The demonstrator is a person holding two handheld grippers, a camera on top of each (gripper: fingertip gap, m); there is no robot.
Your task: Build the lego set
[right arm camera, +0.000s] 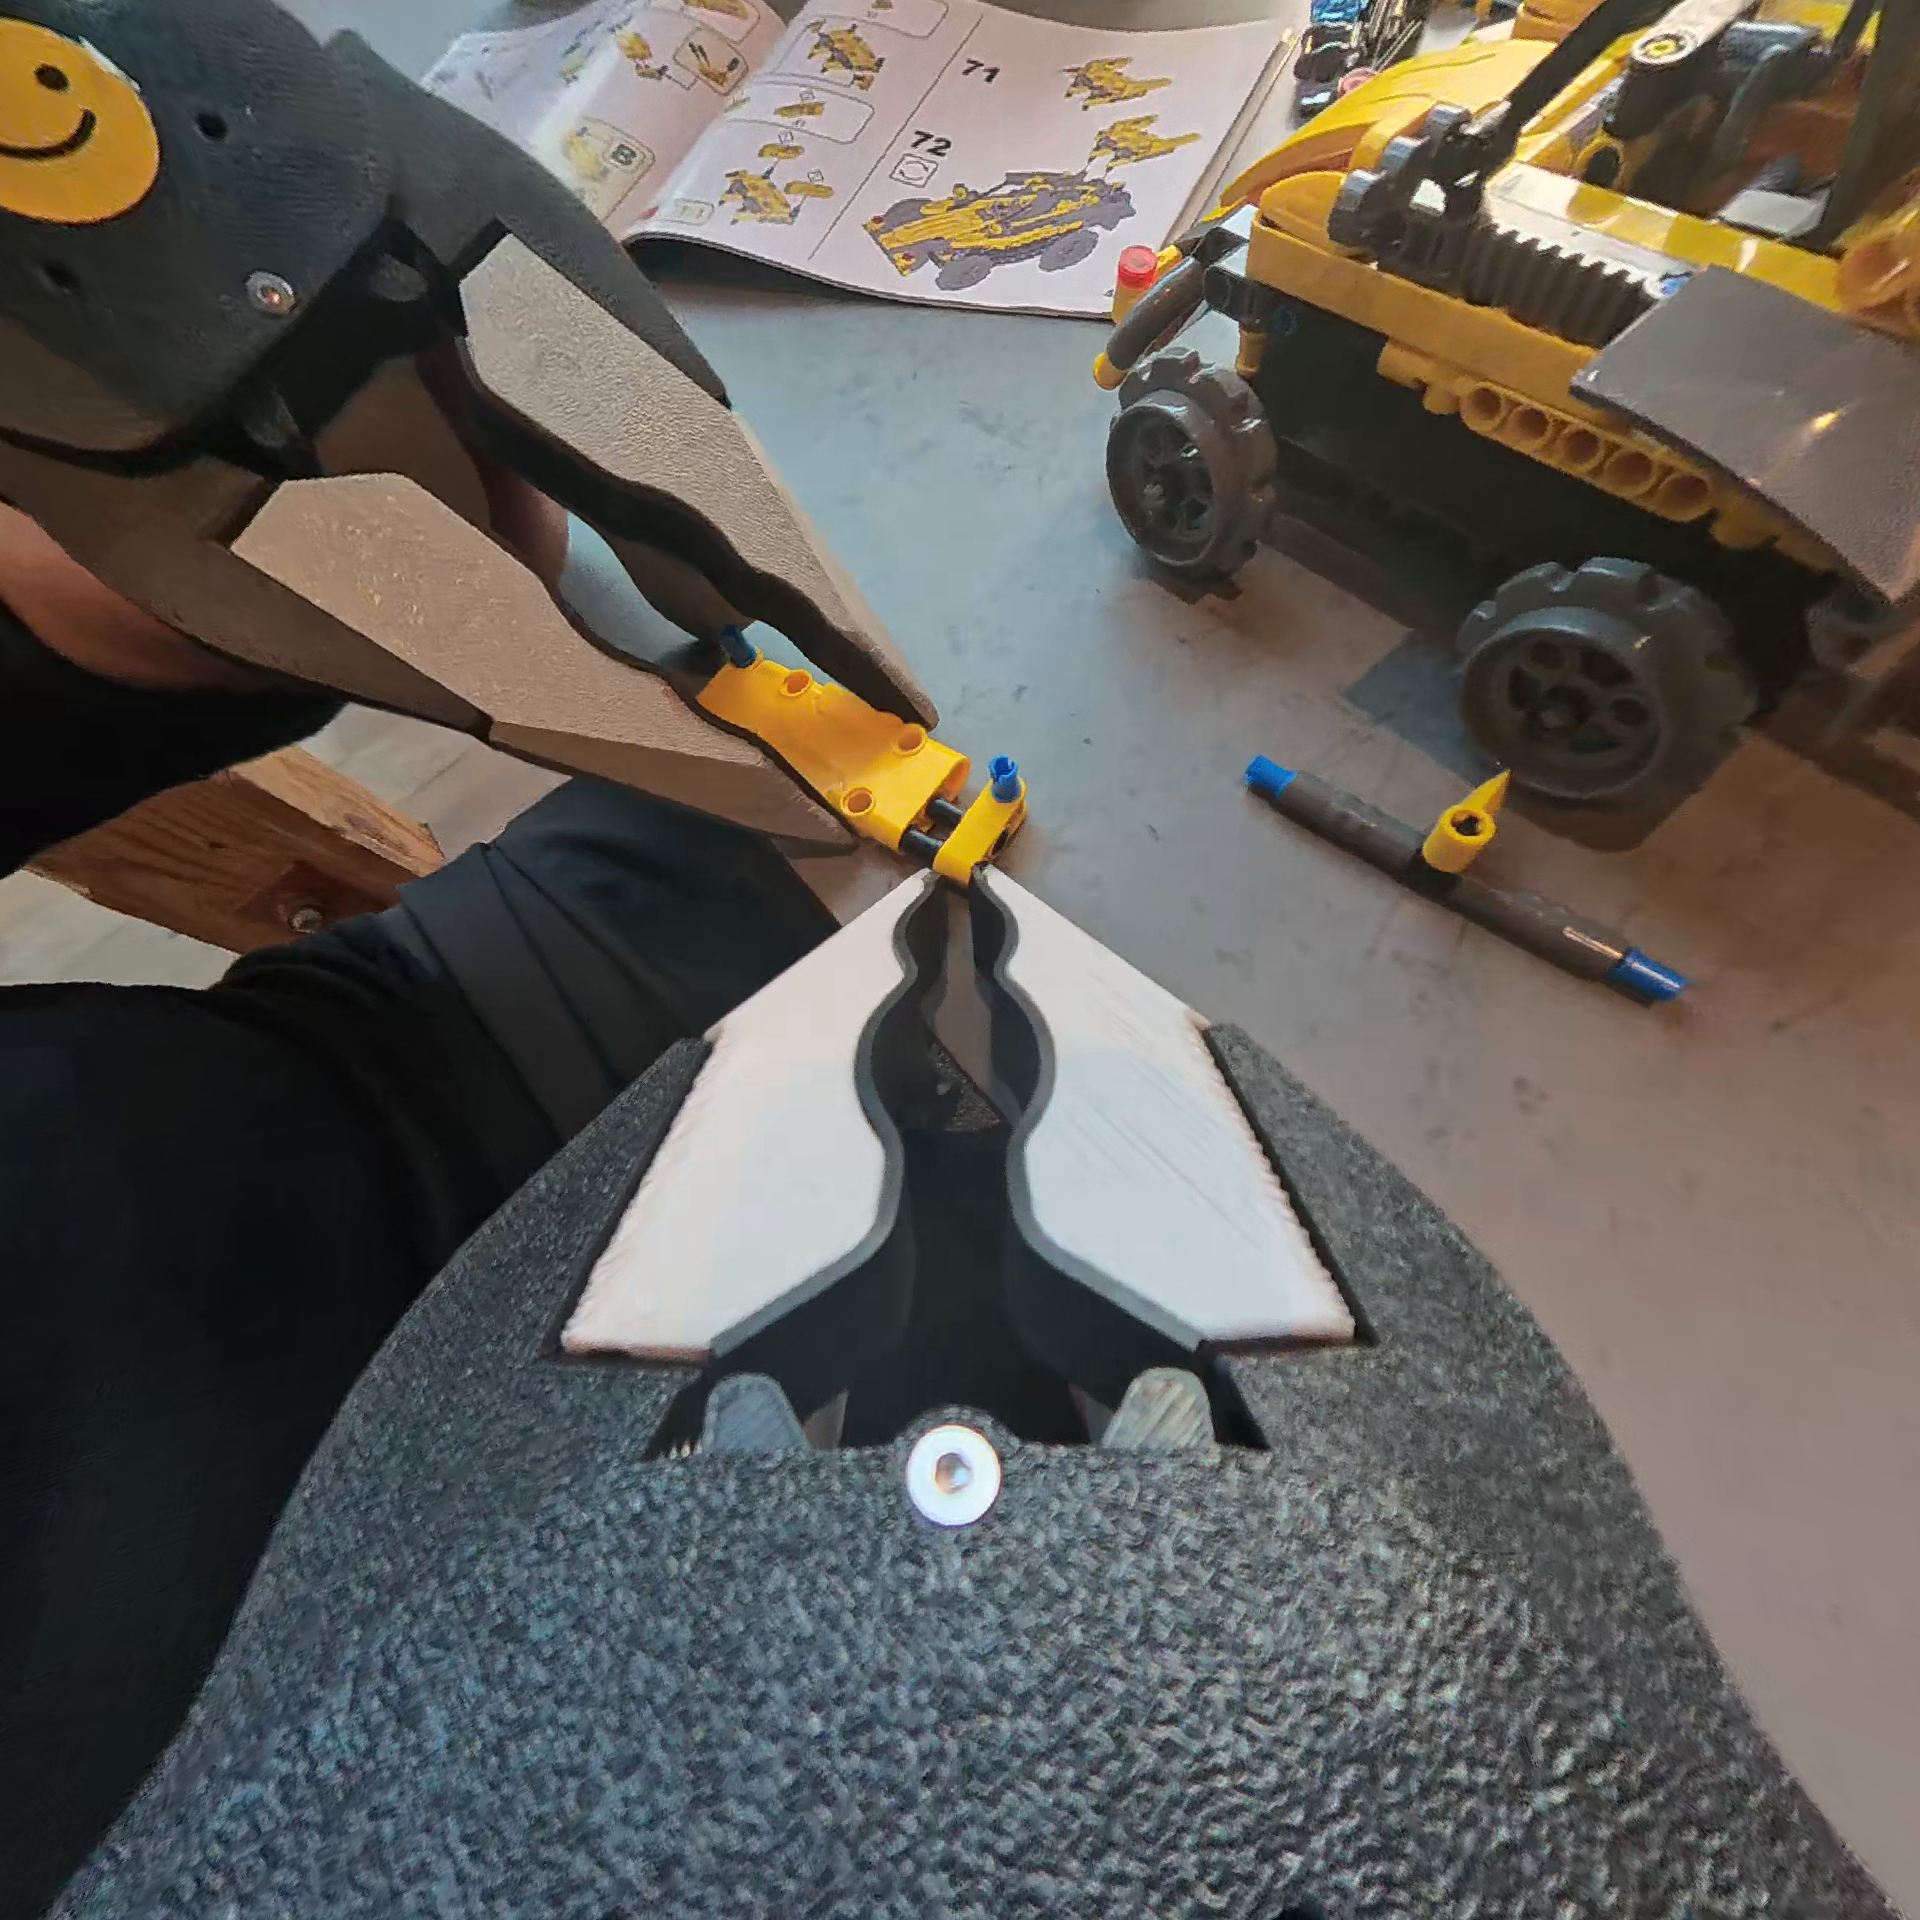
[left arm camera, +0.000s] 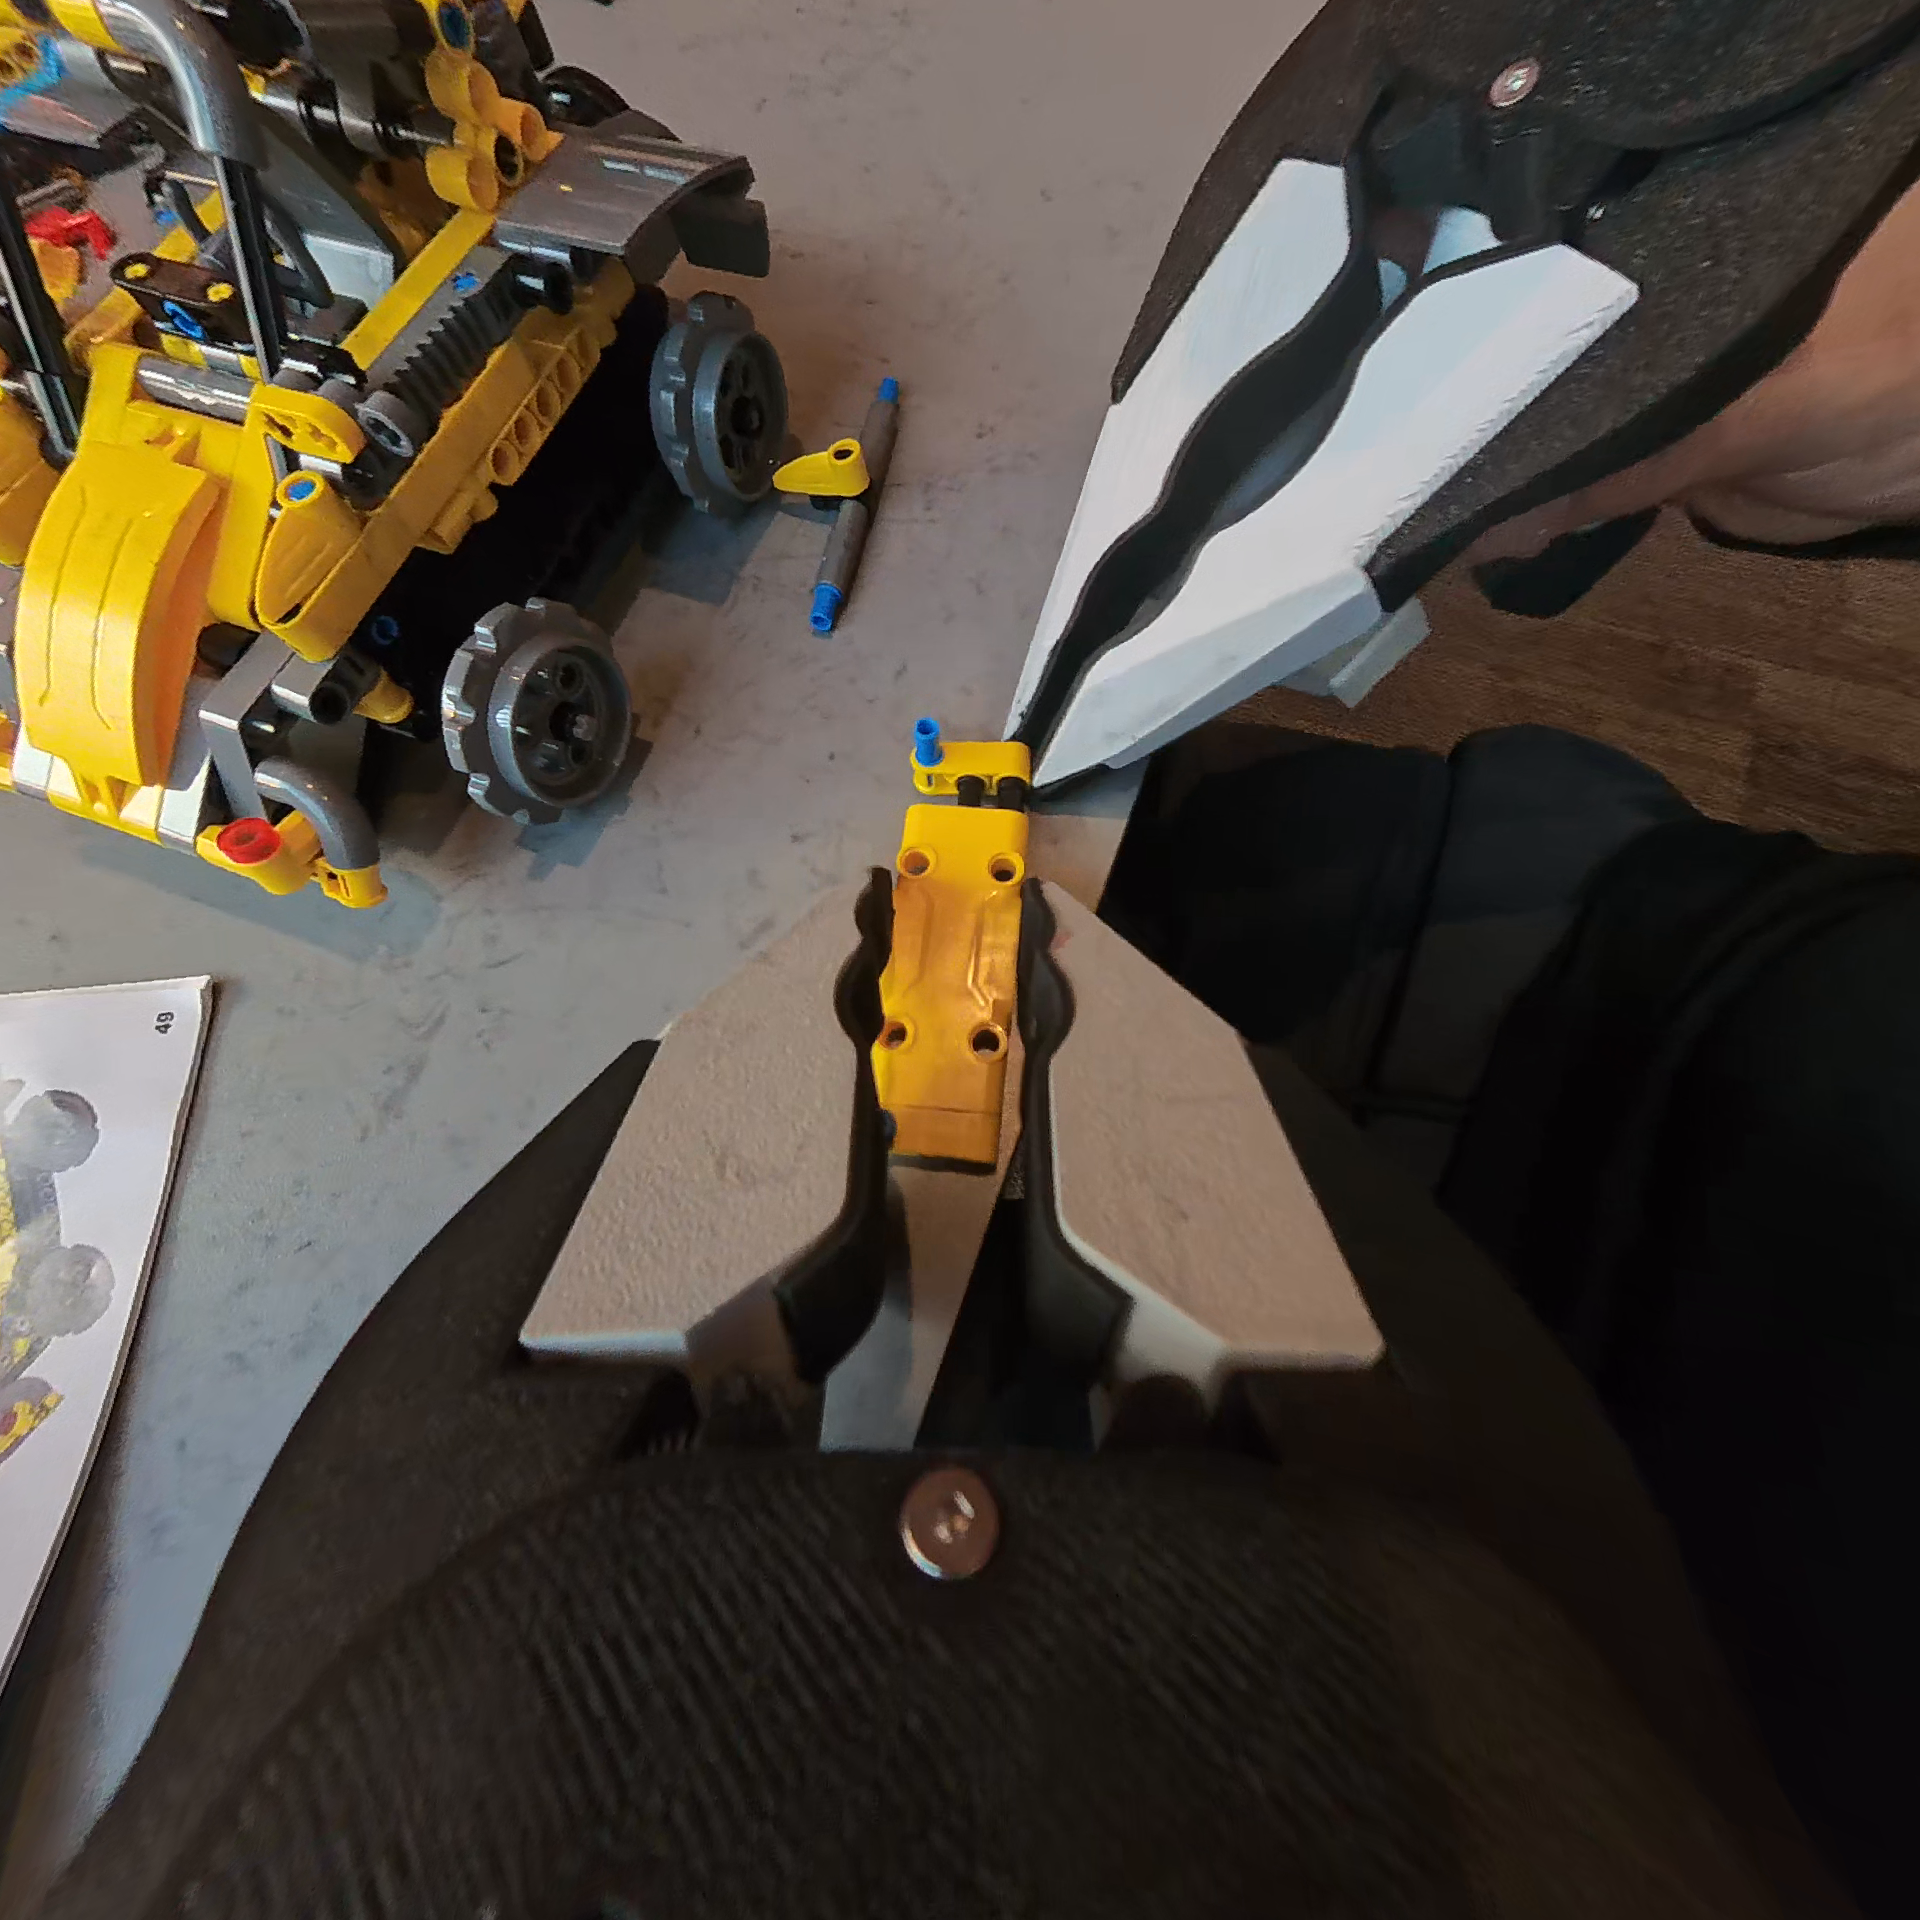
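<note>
Yellow plastic panel piece, glossy and moulded with four round pin holes and a raised ridge down its middle, sits clamped between the two fingers of the left claw, just above the grey mottled counter near its edge. From its forward end two short black pins run into a small yellow plastic connector beam, which carries an upright blue peg at one end. The right claw has its white, black-lined fingers nearly together, tips pinched on the near end of that small connector beam; in the left wrist view the same tips meet the beam's end.

Beyond, on the counter, stands a large yellow and grey brick-built toy vehicle with dark grey knobbly wheels. Just beside one wheel lies a grey rod with blue tips, a little yellow pointed piece fitted at its middle. An open instruction booklet with printed building diagrams lies behind the vehicle. A yellow smiley sticker marks the left claw's black housing. Dark clothing fills the near side below the counter edge.
</note>
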